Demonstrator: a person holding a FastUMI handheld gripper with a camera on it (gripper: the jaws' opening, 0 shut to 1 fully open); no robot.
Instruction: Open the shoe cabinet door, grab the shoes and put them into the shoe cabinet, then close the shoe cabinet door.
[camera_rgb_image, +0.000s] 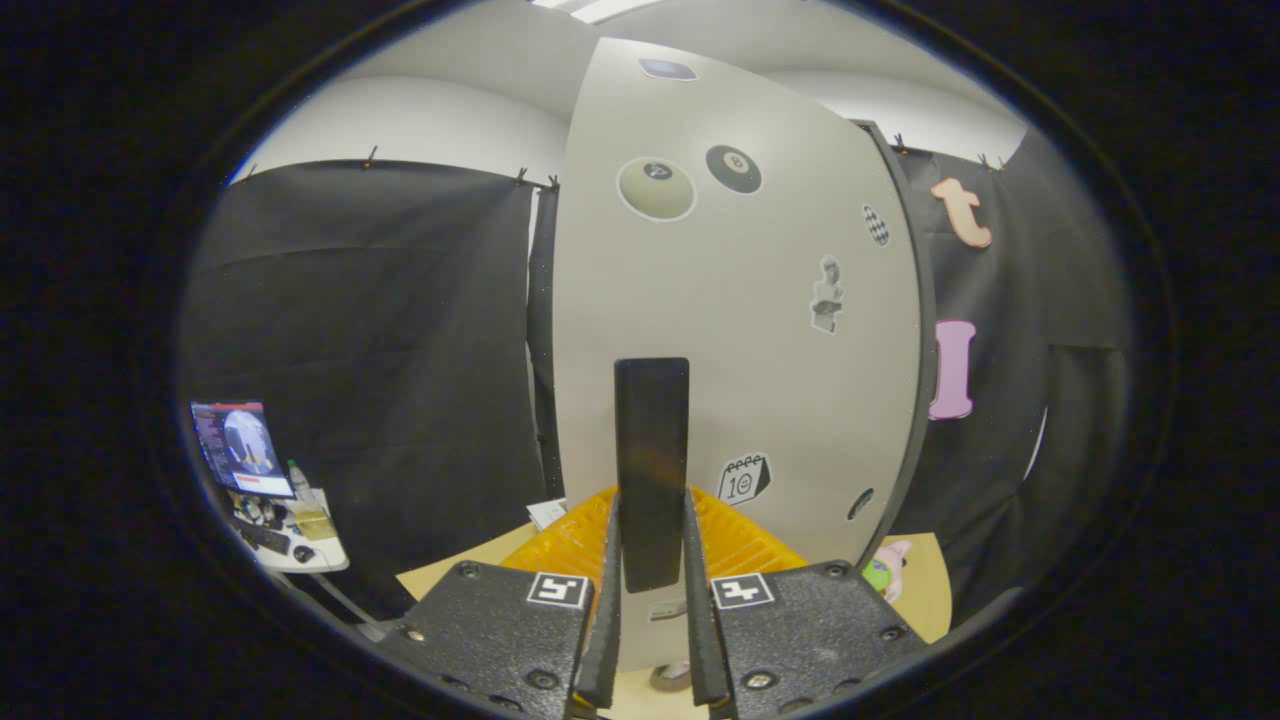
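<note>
The gripper (651, 640) was nearest, its two fingers (608, 600) standing close on either side of a dark upright handle (651, 470) and pressing on its lower end – so it was clamped on the handle, not open. This grip made sense as the way to swing the shoe cabinet door (740, 300), since the flat panel itself gives nothing else to hold; whether the door was being opened or closed at this moment, I could not tell. The handle was a narrow, smooth, black bar, fixed vertically on the door just ahead of the fingers. The door was a pale grey, smooth panel with several stickers on it – two billiard balls near the top, a small figure in the middle, a calendar beside the handle. Behind its lower edge lay something orange and ribbed (570, 540) on a light wooden worktop (450, 570), and a small pink toy (890, 565) was at the door's far side. Well beyond, a monitor (240, 447) stood on a small white side table (310, 555).
</note>
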